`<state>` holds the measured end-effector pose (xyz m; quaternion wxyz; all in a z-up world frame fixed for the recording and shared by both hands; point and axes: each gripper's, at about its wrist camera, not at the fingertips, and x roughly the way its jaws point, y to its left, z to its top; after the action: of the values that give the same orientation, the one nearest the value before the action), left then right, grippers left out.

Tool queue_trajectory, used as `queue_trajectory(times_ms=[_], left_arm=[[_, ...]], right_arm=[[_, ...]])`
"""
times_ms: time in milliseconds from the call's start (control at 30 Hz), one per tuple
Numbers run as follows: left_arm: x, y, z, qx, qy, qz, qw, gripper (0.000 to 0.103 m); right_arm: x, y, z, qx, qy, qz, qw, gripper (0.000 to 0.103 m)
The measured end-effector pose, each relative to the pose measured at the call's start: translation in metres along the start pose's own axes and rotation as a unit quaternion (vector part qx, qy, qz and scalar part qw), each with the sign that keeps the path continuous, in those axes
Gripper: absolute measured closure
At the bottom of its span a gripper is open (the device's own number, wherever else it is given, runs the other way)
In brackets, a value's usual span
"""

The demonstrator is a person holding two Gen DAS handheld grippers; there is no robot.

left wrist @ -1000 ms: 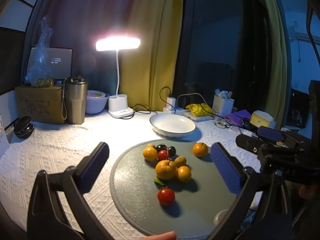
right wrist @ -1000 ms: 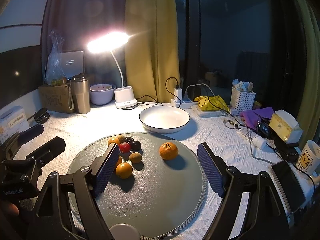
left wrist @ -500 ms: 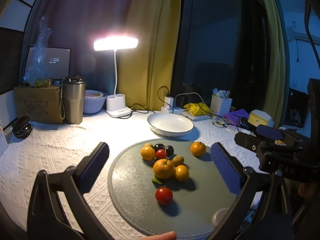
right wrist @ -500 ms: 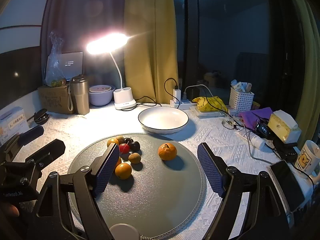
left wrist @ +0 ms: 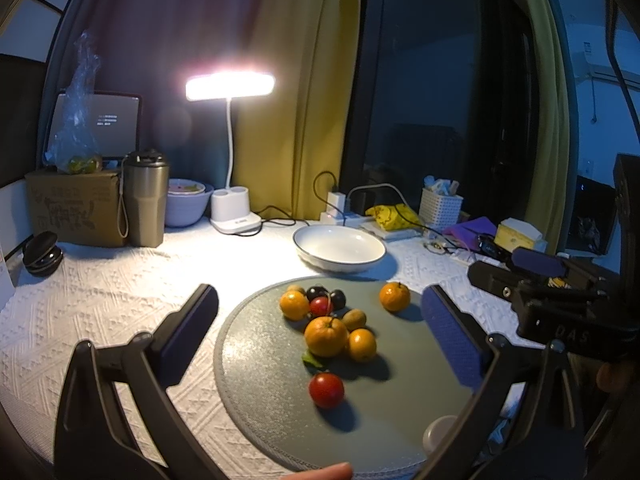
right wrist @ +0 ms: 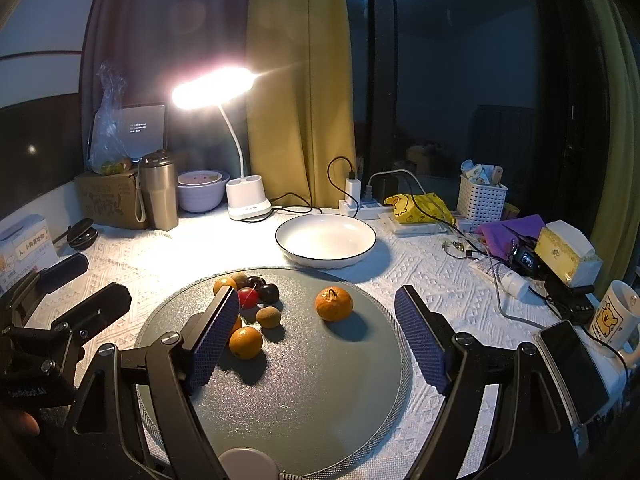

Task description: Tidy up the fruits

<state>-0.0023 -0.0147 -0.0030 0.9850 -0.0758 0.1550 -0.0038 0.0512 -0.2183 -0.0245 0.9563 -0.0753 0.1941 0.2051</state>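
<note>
A round grey mat [left wrist: 264,392] [right wrist: 320,380] carries a cluster of fruit: a large orange [left wrist: 325,336], small oranges [left wrist: 362,345] [right wrist: 245,342], a kiwi [right wrist: 268,317], dark cherries [right wrist: 269,293] and a red one [right wrist: 248,297]. A red tomato [left wrist: 326,390] lies apart near the front; a tangerine [left wrist: 395,297] [right wrist: 334,303] lies apart on the right. An empty white bowl [left wrist: 339,247] [right wrist: 325,239] stands behind the mat. My left gripper [left wrist: 320,340] is open and empty above the mat. My right gripper [right wrist: 320,336] is open and empty, its left finger hiding part of the cluster.
A lit desk lamp [left wrist: 231,88], steel tumbler [left wrist: 145,198], purple bowl [left wrist: 187,207] and cardboard box [left wrist: 72,204] stand at the back left. Power strip, cables, white basket [right wrist: 482,196], tissue box [right wrist: 568,254], mug [right wrist: 614,318] and phone [right wrist: 572,368] crowd the right side.
Both grippers stay open. The views have drifted only slightly; the fruit has not moved.
</note>
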Motion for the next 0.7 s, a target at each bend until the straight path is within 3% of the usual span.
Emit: queue_trajectory(times_ms=[367,700], left_arm=[[0.005,-0.001,-0.005,0.0,0.011,-0.003,0.9999,0.001],[0.032,0.002,-0.029,0.006,0.085,-0.015,0.9962,0.001]], right_arm=[[0.0,0.0,0.0,0.0,0.001,0.0,1.0,0.02],[0.017,-0.001,-0.01,0.003,0.026,0.0,1.0,0.02]])
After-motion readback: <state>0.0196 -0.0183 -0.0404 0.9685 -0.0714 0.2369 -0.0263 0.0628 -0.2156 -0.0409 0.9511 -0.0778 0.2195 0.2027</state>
